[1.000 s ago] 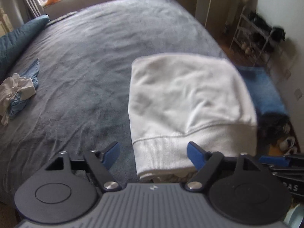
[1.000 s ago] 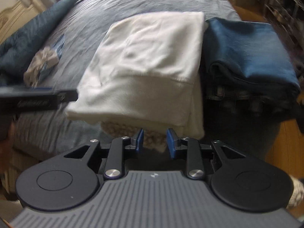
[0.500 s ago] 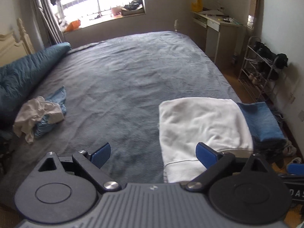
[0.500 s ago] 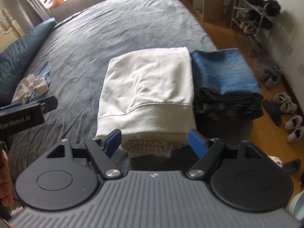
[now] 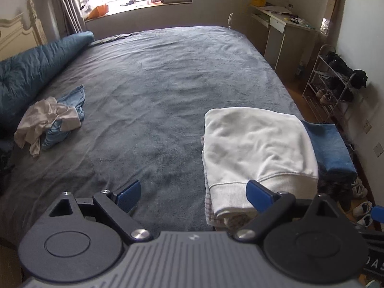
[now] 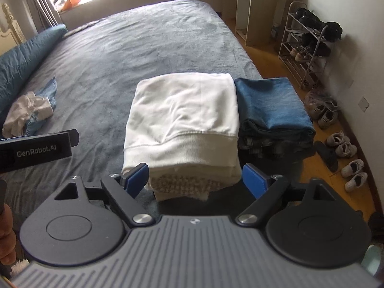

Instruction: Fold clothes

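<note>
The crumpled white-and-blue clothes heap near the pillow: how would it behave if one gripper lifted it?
The clothes heap would probably go limp and droop, since it lies in loose wrinkles. Its tangled pieces may separate or drag. It looks thin, so likely light.

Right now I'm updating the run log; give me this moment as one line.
white sweatshirt: folded, topping pile | jeans: folded beside | left tool: open, empty | right tool: opening, empty | unfolded clothes: waiting
</note>
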Motion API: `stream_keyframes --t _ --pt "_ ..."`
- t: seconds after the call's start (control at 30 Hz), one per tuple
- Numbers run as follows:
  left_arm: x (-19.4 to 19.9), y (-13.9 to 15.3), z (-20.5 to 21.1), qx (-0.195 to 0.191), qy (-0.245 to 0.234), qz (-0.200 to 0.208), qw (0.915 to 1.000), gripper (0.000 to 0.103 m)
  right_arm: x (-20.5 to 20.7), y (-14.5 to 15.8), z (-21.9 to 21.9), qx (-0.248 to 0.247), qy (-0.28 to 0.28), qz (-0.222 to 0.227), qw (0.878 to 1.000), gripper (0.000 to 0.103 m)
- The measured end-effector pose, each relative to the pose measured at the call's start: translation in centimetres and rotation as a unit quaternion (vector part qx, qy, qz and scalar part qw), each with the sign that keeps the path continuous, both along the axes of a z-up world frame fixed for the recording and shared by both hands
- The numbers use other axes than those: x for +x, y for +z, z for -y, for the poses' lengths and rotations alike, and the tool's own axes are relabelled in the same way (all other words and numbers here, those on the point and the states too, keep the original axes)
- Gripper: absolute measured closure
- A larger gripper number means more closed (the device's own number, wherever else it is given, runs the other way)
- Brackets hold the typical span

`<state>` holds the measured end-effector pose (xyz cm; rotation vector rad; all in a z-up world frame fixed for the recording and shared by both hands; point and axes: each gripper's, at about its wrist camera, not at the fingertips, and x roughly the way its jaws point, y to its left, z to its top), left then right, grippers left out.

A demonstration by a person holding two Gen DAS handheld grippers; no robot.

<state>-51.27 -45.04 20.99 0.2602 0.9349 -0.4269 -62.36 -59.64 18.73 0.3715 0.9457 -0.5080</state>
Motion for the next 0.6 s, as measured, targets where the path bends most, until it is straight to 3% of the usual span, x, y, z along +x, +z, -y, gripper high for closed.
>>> stream_keyframes --t 0.6 --pt "0.6 -0.1 -0.8 -0.003 0.016 -0.007 0.9998 0.009 0.4 -0.3 -1.3 -0.006 0.019 -0.011 1.000 0.017"
